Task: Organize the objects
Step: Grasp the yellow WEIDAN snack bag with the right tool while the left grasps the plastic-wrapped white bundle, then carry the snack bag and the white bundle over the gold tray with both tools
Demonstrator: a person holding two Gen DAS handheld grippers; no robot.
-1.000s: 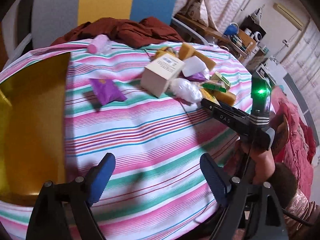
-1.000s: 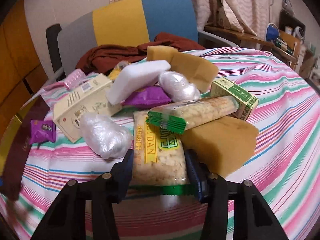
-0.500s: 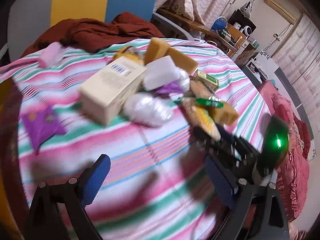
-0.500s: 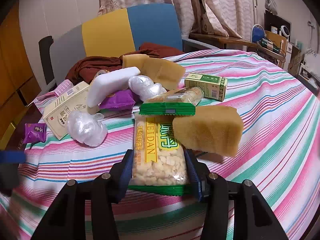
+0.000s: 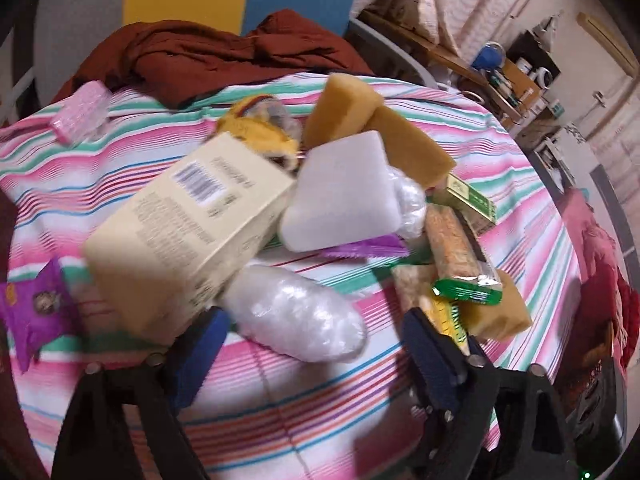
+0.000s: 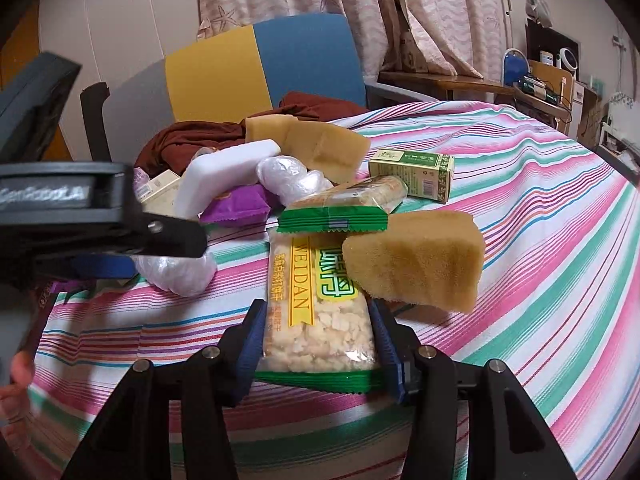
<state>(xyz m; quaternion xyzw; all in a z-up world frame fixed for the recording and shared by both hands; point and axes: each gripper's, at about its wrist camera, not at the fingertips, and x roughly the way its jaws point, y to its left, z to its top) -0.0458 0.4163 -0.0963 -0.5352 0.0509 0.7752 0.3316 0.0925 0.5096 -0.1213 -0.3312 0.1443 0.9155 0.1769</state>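
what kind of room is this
Probably a lived-in room at home, perhaps a bedroom or living room. Curtains hang behind a chair, a striped cloth covers the table, and a cluttered desk stands by the wall.

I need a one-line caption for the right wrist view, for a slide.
Right gripper clamps a green-edged snack packet on the striped tablecloth, beside a tan sponge.

Snack-strewn striped table (image 6: 540, 208)
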